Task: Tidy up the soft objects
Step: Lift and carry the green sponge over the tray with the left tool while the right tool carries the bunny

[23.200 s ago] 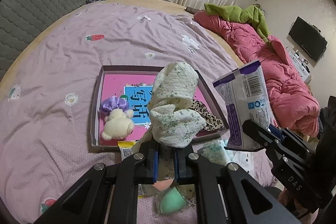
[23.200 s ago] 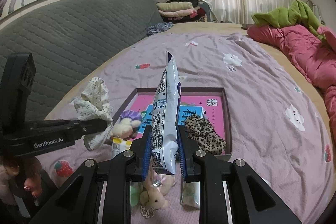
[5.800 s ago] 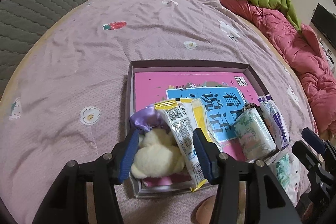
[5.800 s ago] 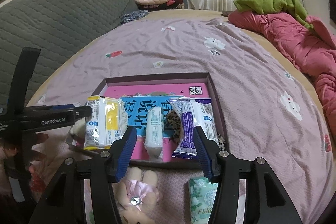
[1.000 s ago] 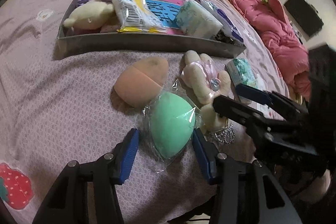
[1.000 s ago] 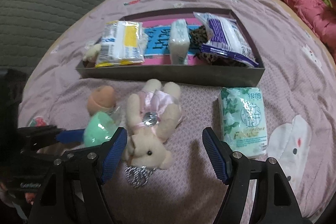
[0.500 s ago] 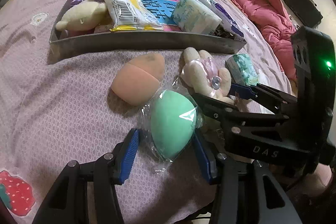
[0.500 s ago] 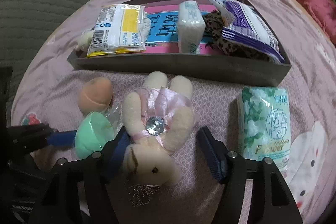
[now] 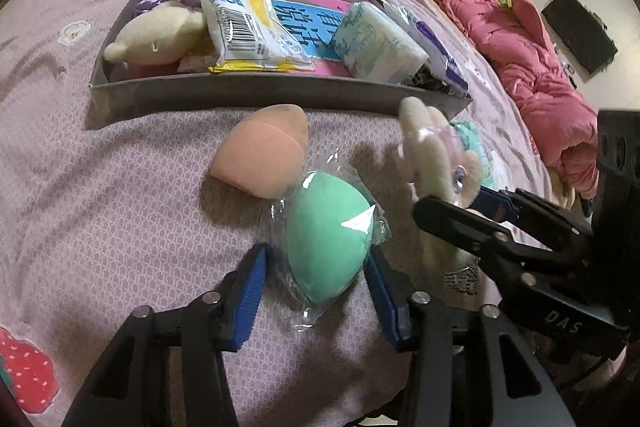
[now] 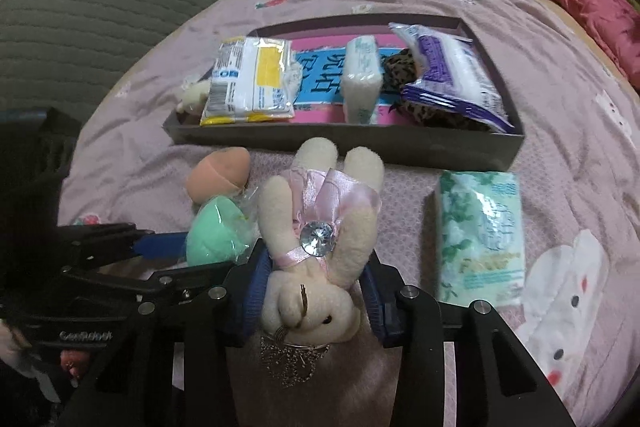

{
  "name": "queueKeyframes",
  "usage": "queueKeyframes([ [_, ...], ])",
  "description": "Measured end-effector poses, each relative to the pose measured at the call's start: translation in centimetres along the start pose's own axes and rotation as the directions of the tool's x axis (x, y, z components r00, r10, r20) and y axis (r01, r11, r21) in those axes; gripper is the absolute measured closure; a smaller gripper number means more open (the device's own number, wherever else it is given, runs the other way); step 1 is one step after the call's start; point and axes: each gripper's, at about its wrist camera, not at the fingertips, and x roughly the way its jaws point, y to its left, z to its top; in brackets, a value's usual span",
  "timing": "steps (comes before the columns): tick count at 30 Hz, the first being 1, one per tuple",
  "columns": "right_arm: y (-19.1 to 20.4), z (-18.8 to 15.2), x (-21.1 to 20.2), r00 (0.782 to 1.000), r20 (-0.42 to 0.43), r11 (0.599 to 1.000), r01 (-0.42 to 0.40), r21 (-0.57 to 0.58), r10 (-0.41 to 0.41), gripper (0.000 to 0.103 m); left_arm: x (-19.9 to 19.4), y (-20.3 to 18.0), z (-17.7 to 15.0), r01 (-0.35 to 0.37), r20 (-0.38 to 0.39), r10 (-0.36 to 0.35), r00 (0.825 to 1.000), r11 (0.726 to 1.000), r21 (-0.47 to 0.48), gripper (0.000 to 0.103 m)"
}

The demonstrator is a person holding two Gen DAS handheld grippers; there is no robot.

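Sponge [image 9: 326, 227] between closing left jaws | rabbit [image 10: 316, 247] (plush) between closing right jaws

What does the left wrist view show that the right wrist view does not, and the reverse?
Only the left wrist view: the wall TV and the white plush toy in the tray in full.

Only the right wrist view: the bunny's face, the grey headboard, and the tissue pack in full.

Both: the tray, the peach sponge, the green sponge between the closing left tool, and the right tool closing around the bunny.
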Motion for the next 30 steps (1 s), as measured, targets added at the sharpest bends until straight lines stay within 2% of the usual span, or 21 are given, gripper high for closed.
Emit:
queueKeyframes([
  [5,-0.5,0.2,-1.3,1.000,0.029,0.999,-0.008,0.031,0.008,0.059,-0.3,-0.1,0.0,0.026,0.002,-0.025,1.000,0.999,-0.019,0.063],
  [16,0.1,0.5,-3.3,0.996,0.083,1.000,-0.023,0.015,0.021,0.059,-2.5,-2.4,-0.1,0.063,0.040,-0.064,0.997,0.998,0.021,0.064],
  [30,0.0,1.1,-5.8,0.989,0.145,1.000,-0.019,0.022,0.015,0.059,-6.3,-3.4,0.6,0.050,0.126,-0.056,0.990,0.997,0.050,0.064],
])
